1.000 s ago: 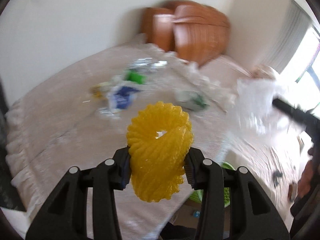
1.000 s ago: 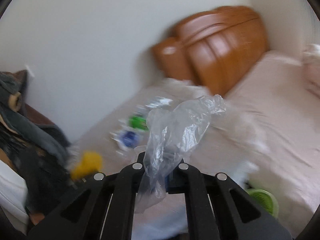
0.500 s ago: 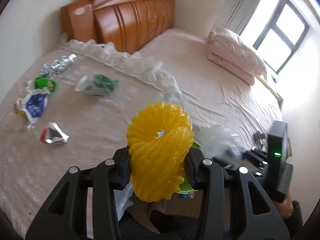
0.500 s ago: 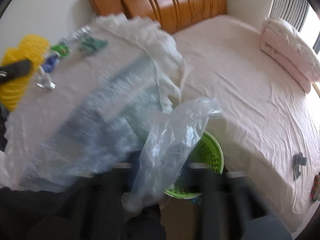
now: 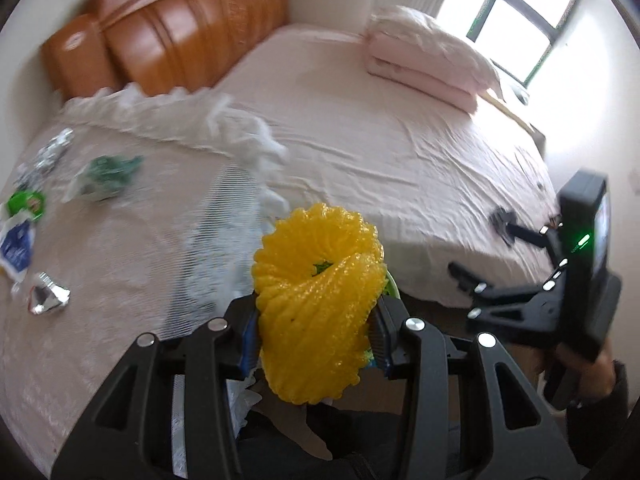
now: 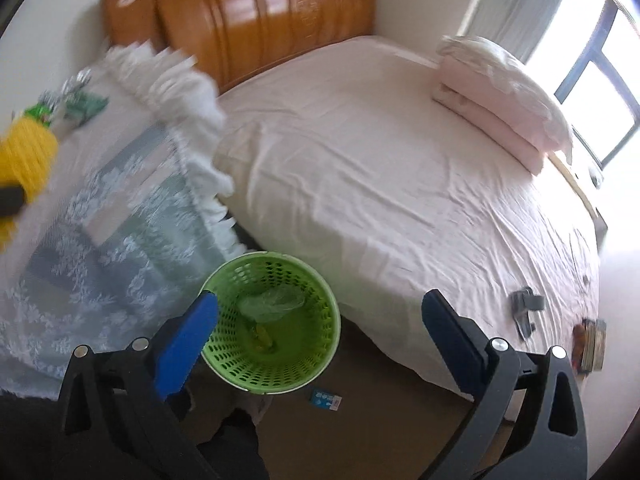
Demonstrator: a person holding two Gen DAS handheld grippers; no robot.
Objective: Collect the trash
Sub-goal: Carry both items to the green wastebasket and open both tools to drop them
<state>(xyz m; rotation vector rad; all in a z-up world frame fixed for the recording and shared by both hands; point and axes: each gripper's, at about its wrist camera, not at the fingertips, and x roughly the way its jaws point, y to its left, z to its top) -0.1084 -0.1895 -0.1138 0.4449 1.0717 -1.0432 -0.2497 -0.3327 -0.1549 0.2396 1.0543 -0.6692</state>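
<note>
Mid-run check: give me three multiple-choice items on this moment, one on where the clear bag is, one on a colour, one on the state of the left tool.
1. Where does the clear plastic bag lie?
A. on the bed sheet
B. inside the green basket
C. between the jaws of the right gripper

2. What colour is the foam net that the left gripper carries?
A. yellow
B. blue
C. white

3. How does the left gripper stand?
A. wide open, nothing in it
B. shut on the foam net
C. shut on a foil wrapper

Key: 1 B, the bag sits at the basket's bottom while the right jaws are opening with nothing between them. 2 A, the net is bright yellow in both views. 3 B, both pads press the net's sides.
</note>
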